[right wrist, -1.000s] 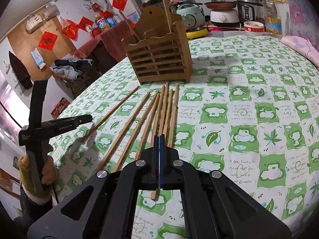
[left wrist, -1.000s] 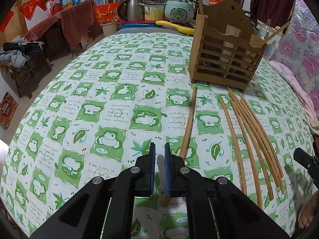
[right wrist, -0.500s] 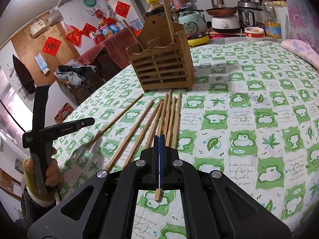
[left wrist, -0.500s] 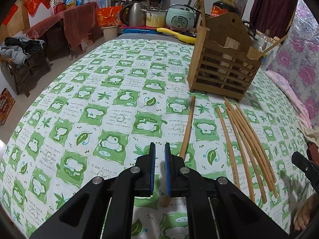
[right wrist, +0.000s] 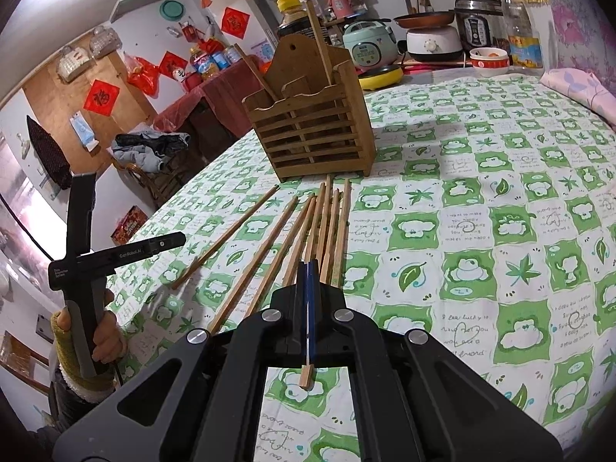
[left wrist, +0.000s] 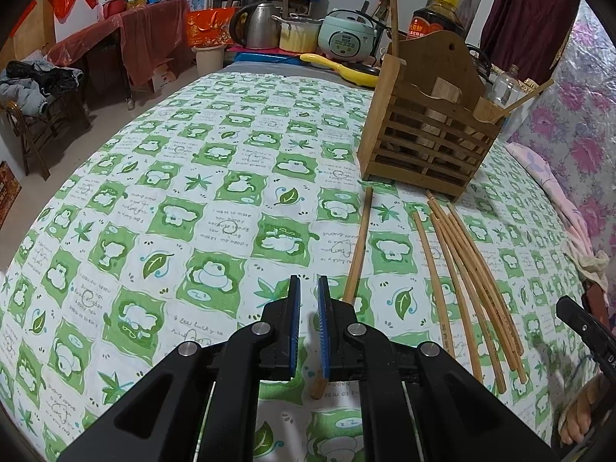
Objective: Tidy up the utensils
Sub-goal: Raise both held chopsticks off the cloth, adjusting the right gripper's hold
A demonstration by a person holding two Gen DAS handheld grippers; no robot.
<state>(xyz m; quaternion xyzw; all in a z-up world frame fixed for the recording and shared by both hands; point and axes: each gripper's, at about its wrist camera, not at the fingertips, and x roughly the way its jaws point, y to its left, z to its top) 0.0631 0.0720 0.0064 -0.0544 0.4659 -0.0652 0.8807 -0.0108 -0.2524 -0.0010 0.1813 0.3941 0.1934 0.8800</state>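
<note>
My right tongs (right wrist: 309, 269) are clamped on one chopstick (right wrist: 307, 375) at lower centre, its end poking out behind the pads. The other chopsticks (right wrist: 327, 223) lie fanned on the tablecloth (right wrist: 462, 231) before the wooden holder (right wrist: 312, 131) at upper centre. My left tongs (left wrist: 307, 292) hover slightly apart, gripping nothing.

Tablecloth (left wrist: 231, 227) squares read "I want to make you happy" (elsewhere "I feel lucky to").

Both wrist cams low over bench (left wrist: 215, 192), facing wooden holder (left wrist: 427, 142) (right wrist: 312, 131). Left views from holder's left, right opposite; chopsticks (left wrist: 466, 269) (right wrist: 323, 223) shared.
</note>
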